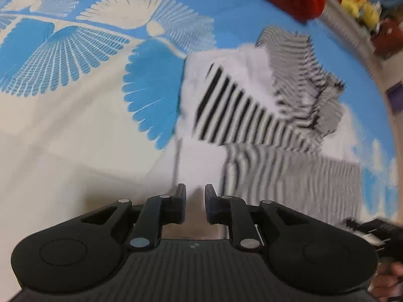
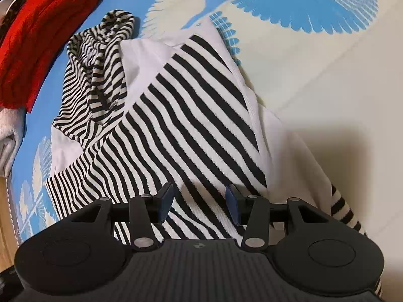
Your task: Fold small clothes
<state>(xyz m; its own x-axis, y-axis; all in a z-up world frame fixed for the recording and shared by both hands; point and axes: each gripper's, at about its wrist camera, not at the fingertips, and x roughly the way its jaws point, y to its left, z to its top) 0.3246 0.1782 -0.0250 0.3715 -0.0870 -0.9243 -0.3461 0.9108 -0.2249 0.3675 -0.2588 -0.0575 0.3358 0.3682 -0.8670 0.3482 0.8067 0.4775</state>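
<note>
the black-and-white striped knit top with plain white panels (image 2: 191,115) lies partly folded on the blue and cream bird-print cloth (image 2: 327,80), its long axis running from the right gripper (image 2: 199,202) up and away to the left, w/ a bunched striped part at the far end by the red knit garment (image 2: 42,37). right gripper's jaws stand abt half open, straddling the near striped edge w/ fabric betw them, pads not pinching. left gripper (image 1: 195,205) has a narrow gap, nothing in it, over cream cloth just left of the top's near edge, so the right is nearer.
</note>
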